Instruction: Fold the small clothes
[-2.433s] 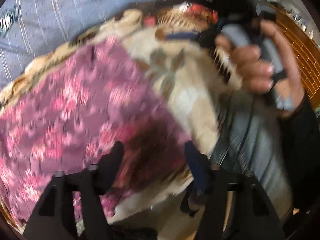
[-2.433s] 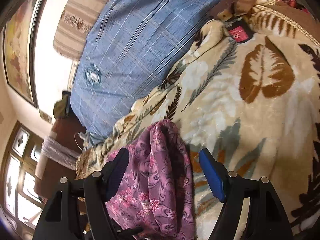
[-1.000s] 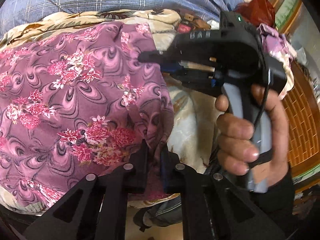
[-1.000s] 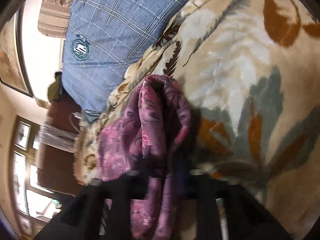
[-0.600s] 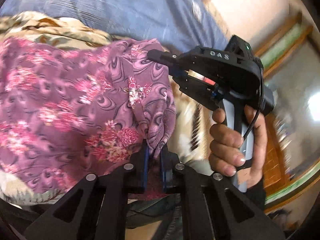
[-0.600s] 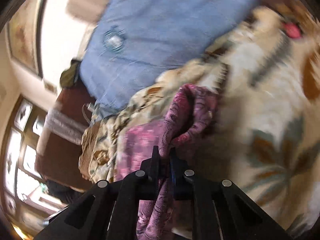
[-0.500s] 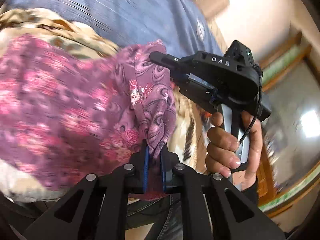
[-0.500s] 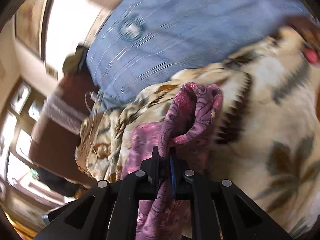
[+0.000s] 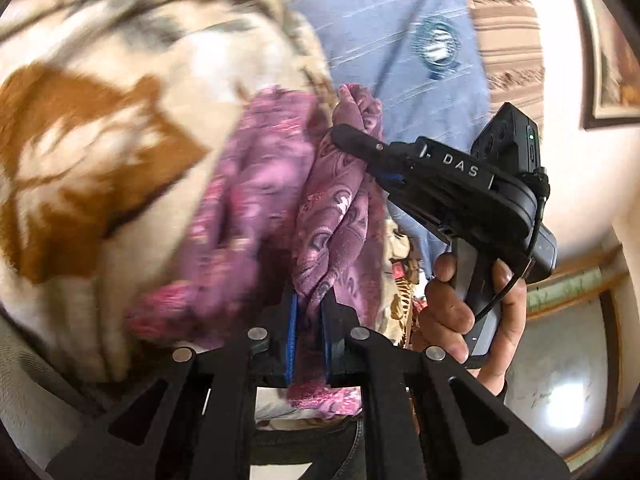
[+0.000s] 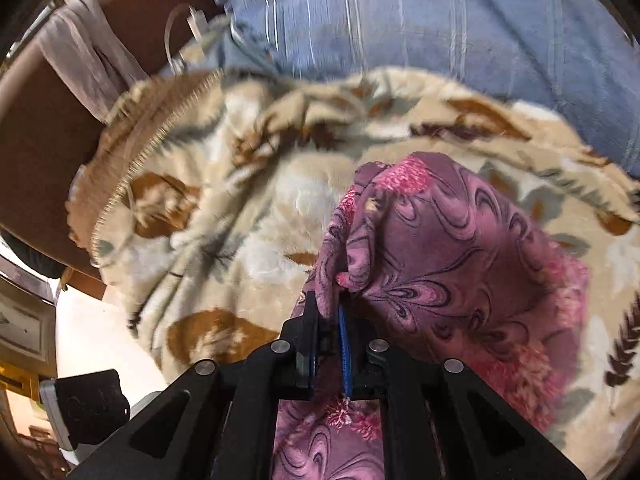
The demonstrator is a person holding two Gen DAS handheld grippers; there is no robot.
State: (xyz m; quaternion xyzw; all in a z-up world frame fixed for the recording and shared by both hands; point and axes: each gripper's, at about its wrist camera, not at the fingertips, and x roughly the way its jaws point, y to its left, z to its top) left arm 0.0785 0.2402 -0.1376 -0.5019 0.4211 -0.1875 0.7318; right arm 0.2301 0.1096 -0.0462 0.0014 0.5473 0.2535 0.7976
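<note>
A purple cloth with pink flowers (image 9: 332, 216) hangs bunched over the beige leaf-patterned blanket (image 9: 100, 128). My left gripper (image 9: 308, 312) is shut on one gathered corner of it, the fabric pinched between the blue pads. In the same view the right gripper (image 9: 344, 134), held by a hand (image 9: 472, 300), pinches the cloth's upper edge. In the right wrist view the right gripper (image 10: 329, 312) is shut on a fold of the purple cloth (image 10: 448, 264), which spreads to the right over the blanket (image 10: 240, 216).
A large blue striped cushion (image 10: 420, 16) lies behind the blanket, also seen as the blue cushion (image 9: 392, 40). A brown headboard (image 10: 44, 128) with a pale cloth draped on it stands at the left. A framed picture (image 9: 608, 48) hangs on the wall.
Both grippers closed on the cloth's corners and swept it sideways together across the blanket. The views rolled, and the cloth now hangs bunched between them instead of lying spread.
</note>
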